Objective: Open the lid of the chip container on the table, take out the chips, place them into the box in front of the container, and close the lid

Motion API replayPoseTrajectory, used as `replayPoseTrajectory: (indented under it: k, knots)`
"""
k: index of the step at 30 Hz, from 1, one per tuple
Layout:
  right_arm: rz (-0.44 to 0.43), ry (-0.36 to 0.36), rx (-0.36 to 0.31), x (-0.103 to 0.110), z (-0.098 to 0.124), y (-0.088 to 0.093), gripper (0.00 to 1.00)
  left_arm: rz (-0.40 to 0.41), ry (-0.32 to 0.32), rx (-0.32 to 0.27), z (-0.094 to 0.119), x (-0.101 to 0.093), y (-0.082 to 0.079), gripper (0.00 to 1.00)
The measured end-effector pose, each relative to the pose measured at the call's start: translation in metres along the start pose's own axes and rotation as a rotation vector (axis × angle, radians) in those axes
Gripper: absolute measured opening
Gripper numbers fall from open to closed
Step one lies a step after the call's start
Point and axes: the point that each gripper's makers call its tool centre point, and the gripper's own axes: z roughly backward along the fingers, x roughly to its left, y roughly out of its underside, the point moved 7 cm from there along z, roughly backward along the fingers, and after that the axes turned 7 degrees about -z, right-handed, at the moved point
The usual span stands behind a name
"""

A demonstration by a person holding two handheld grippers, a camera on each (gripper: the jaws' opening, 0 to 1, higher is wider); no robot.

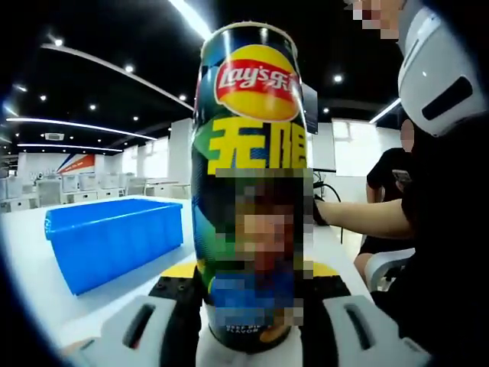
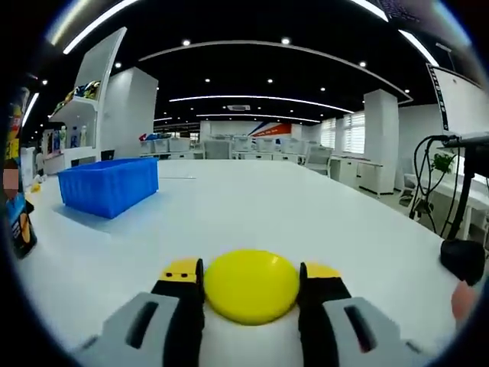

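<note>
Yellow plastic marks the lid point(image 2: 250, 286), a round disc that we see clamped between the two jaws of the right gripper point(image 2: 250, 294) in the right gripper view; both black, yellow-tipped jaws press against its edges, and it sits low over the white table point(image 2: 306, 222). We take the blue box point(image 2: 108, 186) as our landmark. In this view the lid is held well apart from the blue box, nearer to the camera and to its right, with bare tabletop between them. The chip container point(image 2: 17, 206) stands upright at the far left edge of the view, to the left of the blue box and nearer to us than it; only a strip of its printed side is visible. White shelving point(image 2: 80, 122) rises behind the blue box.

In the left gripper view we see the left gripper point(image 1: 248, 306) closed on the chip container point(image 1: 248, 191), its jaws pressing the lower part of the can from either side. The container stands upright, a tall can with a red and yellow logo near its top and yellow characters below; we cannot see its top opening from this angle. Here the blue box point(image 1: 114, 241) lies to the left of the container, resting on the table point(image 1: 30, 267), open side up; its contents are hidden by its near wall. To the right of the container, on the side away from the blue box, a person's forearm point(image 1: 367, 218) reaches across.
</note>
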Motion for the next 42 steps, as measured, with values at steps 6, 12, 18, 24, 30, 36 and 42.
replayPoseTrajectory:
  k: [6, 12, 18, 24, 30, 36, 42]
  knots:
    - [-0.001, 0.016, 0.017, -0.001, 0.004, 0.0, 0.46, 0.0, 0.0, 0.0, 0.0, 0.0, 0.0, 0.5]
    - [-0.012, 0.027, 0.002, -0.004, 0.007, -0.004, 0.46, 0.0, 0.002, -0.002, 0.0, 0.0, 0.0, 0.5]
    - [-0.069, 0.024, -0.047, -0.011, 0.011, -0.026, 0.46, 0.0, 0.002, -0.003, 0.0, 0.0, 0.0, 0.5]
    - [0.016, 0.002, -0.12, -0.009, 0.019, -0.091, 0.46, 0.001, 0.002, -0.002, 0.0, 0.0, 0.0, 0.5]
    - [0.034, -0.137, -0.161, 0.009, 0.031, -0.148, 0.46, 0.002, 0.002, -0.002, -0.001, 0.0, 0.0, 0.5]
    - [-0.093, -0.423, -0.155, 0.037, 0.044, -0.173, 0.46, 0.003, 0.002, -0.003, -0.001, 0.0, 0.001, 0.5]
    - [-0.05, -0.578, -0.132, 0.067, 0.054, -0.179, 0.46, 0.003, 0.005, -0.006, -0.002, 0.0, 0.001, 0.5]
